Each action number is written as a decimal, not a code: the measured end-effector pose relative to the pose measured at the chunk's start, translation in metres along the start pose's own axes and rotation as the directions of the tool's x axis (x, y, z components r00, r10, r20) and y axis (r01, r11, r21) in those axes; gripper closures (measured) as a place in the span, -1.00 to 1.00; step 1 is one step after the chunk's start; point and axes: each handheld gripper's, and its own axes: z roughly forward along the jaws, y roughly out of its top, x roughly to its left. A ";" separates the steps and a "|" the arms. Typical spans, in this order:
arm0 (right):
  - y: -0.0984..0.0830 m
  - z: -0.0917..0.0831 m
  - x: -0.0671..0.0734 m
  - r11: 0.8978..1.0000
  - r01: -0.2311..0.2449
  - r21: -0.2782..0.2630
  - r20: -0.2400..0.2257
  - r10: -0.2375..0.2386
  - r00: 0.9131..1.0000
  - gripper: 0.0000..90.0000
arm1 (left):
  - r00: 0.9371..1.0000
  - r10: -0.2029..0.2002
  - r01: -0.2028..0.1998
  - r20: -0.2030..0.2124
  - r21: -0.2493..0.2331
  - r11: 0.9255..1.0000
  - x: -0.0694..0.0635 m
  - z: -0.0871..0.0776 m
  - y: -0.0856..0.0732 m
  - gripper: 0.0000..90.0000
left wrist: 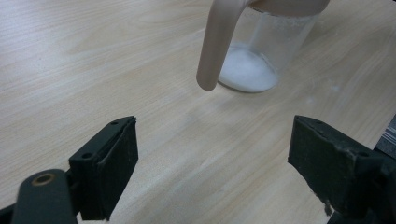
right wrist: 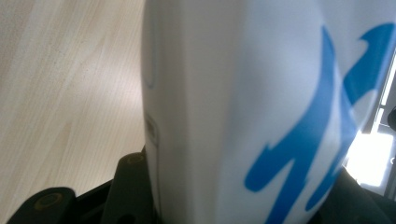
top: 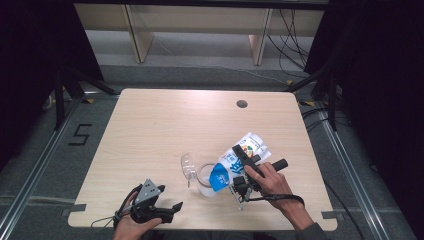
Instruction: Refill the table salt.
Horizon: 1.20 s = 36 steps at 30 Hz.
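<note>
A pale wooden table [top: 165, 125] stands on a grey floor, dark curtains at both sides and light wooden frames beyond its far edge. A small round hole [top: 242, 104] sits near the far right corner. On the floor to the left, black tape forms a "5" [top: 80, 135].

Close to the near edge, a little right of the middle, stands a clear jug [top: 202, 181] with a handle. In the left gripper view its bottom holds a shallow layer of white powder [left wrist: 246, 72]; the rest of it is see-through, and its handle [left wrist: 215, 46] curves down toward the camera. Just beside it on the left, a clear lid or scoop [top: 188, 165] lies on the wood; I cannot tell which.

The right gripper [top: 243, 172] grips a white and blue pouch [top: 239, 160], tilted so that its blue end hangs over the jug's mouth while its other end points toward the far right. In the right gripper view the pouch [right wrist: 243, 112] sits squeezed between the jaws, white with bold blue strokes. There is a coloured picture on its upper end and printing on the side, too small to read.

The left gripper [top: 165, 210] rests at the near edge, left of the jug and apart from it, its jaws spread wide with nothing between them; they face the jug across bare wood.
</note>
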 end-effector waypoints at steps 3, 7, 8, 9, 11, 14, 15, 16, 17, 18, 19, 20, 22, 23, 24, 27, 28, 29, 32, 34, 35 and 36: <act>0.001 0.000 0.000 1.000 0.013 -0.001 -0.004 -0.013 1.000 0.24 | 1.000 -0.001 0.001 0.002 -0.002 1.000 0.000 0.000 0.000 -0.66; 0.001 0.000 0.000 1.000 0.016 -0.003 0.001 -0.016 1.000 0.24 | 1.000 0.001 -0.001 -0.002 0.001 1.000 0.000 0.000 0.000 -0.66; 0.001 0.000 0.000 1.000 0.016 -0.004 0.001 -0.016 1.000 0.24 | 1.000 0.000 0.000 -0.002 0.000 1.000 0.000 0.000 0.000 -0.66; 0.001 0.000 0.000 1.000 0.016 -0.003 0.000 -0.016 1.000 0.24 | 1.000 0.001 -0.001 -0.002 0.001 1.000 0.000 0.000 0.000 -0.66; 0.001 0.000 0.000 1.000 0.017 -0.002 0.001 -0.017 1.000 0.24 | 1.000 0.000 0.000 -0.002 0.000 1.000 0.000 0.000 0.000 -0.66; 0.001 0.000 0.000 1.000 0.030 -0.001 0.005 -0.030 1.000 0.25 | 1.000 0.000 0.000 0.003 -0.002 1.000 0.000 0.000 0.000 -0.66; 0.001 0.000 0.001 1.000 0.019 0.004 -0.002 -0.019 1.000 0.25 | 1.000 0.000 0.000 -0.002 -0.001 1.000 0.000 0.000 0.000 -0.66; 0.001 0.000 0.001 1.000 0.022 0.004 -0.002 -0.022 1.000 0.25 | 1.000 0.000 0.000 0.003 -0.002 1.000 0.000 0.000 0.000 -0.66; 0.002 0.001 0.000 0.999 0.040 -0.007 0.003 -0.040 0.999 0.25 | 1.000 0.000 0.000 0.002 -0.001 1.000 0.000 0.000 0.000 -0.66; 0.001 0.001 0.000 0.999 0.047 -0.010 0.002 -0.047 0.999 0.25 | 1.000 0.000 0.000 -0.002 0.001 1.000 0.000 0.000 0.000 -0.66; 0.002 0.001 0.000 0.999 0.041 -0.006 0.002 -0.041 0.999 0.25 | 1.000 0.000 0.000 0.001 -0.001 1.000 0.000 0.000 0.000 -0.66; 0.001 0.001 0.000 0.999 0.038 -0.005 0.002 -0.038 0.999 0.25 | 1.000 -0.001 0.001 0.001 -0.001 1.000 0.000 0.000 0.000 -0.66; 0.001 0.000 0.001 1.000 0.024 0.005 -0.002 -0.024 1.000 0.26 | 1.000 -0.002 0.002 0.002 -0.002 1.000 0.000 0.000 0.000 -0.66; 0.001 0.000 0.001 1.000 0.024 0.004 -0.002 -0.024 1.000 0.26 | 1.000 -0.002 0.002 0.003 -0.002 1.000 0.000 0.000 0.000 -0.66; 0.002 0.001 0.000 0.999 0.042 -0.007 0.003 -0.042 0.999 0.26 | 1.000 -0.002 0.002 0.003 -0.002 1.000 0.000 0.000 0.000 -0.66; 0.001 0.001 0.000 0.999 0.048 -0.009 0.002 -0.048 0.999 0.27 | 1.000 0.016 -0.016 -0.006 0.015 1.000 0.002 0.000 0.000 -0.66; 0.001 0.001 0.000 0.999 0.050 -0.008 0.002 -0.050 0.999 0.27 | 1.000 -0.014 0.014 0.001 0.001 1.000 0.000 0.001 0.000 -0.66; 0.001 0.001 0.000 0.999 0.051 -0.009 0.002 -0.051 0.999 0.27 | 1.000 -0.009 0.009 0.001 0.004 1.000 0.000 0.000 0.000 -0.66; 0.002 0.000 -0.001 0.999 0.053 -0.002 -0.007 -0.053 0.999 0.28 | 1.000 -0.003 0.003 0.003 -0.003 1.000 0.000 0.000 0.000 -0.66; 0.002 0.001 -0.002 0.997 0.072 -0.009 0.001 -0.072 0.997 0.29 | 1.000 -0.007 0.007 0.003 -0.008 1.000 0.000 0.001 0.000 -0.66; 0.002 0.001 -0.003 0.997 0.078 -0.013 0.003 -0.078 0.997 0.29 | 1.000 -0.009 0.009 0.003 -0.008 1.000 0.000 0.001 0.000 -0.66; 0.002 0.001 -0.002 0.997 0.072 -0.019 0.013 -0.072 0.997 0.29 | 1.000 -0.008 0.008 0.003 -0.008 1.000 0.000 0.001 0.000 -0.66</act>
